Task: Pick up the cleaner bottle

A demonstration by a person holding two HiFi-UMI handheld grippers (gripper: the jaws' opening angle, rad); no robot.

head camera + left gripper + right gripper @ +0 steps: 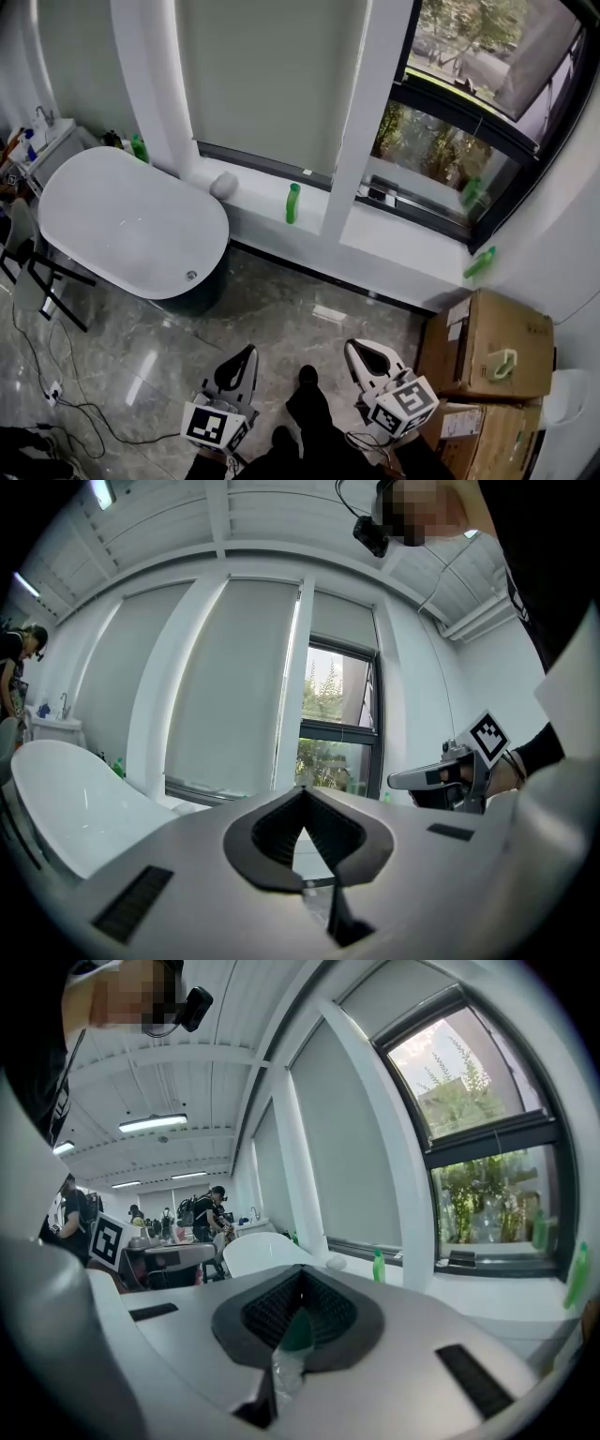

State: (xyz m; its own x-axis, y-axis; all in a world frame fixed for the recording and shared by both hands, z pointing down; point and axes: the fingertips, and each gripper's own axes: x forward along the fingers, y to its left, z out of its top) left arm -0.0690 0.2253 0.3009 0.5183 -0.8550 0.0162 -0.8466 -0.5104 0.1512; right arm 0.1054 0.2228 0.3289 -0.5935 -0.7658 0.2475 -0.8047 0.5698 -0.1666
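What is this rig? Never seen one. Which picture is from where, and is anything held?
No robot: a person carries a two-finger gripper in each hand. The top-down picture is from a camera on the person's head; it shows the left gripper and right gripper over a grey floor, facing a white bathtub and a window ledge. The other two pictures come from cameras riding on each gripper, looking along its fingers. On the ledge stands a green bottle, probably the cleaner bottle. Cardboard boxes sit at the right. Both grippers' fingers are together and neither holds the bottle. In the right gripper's gap shows something green and clear; I can't tell what.
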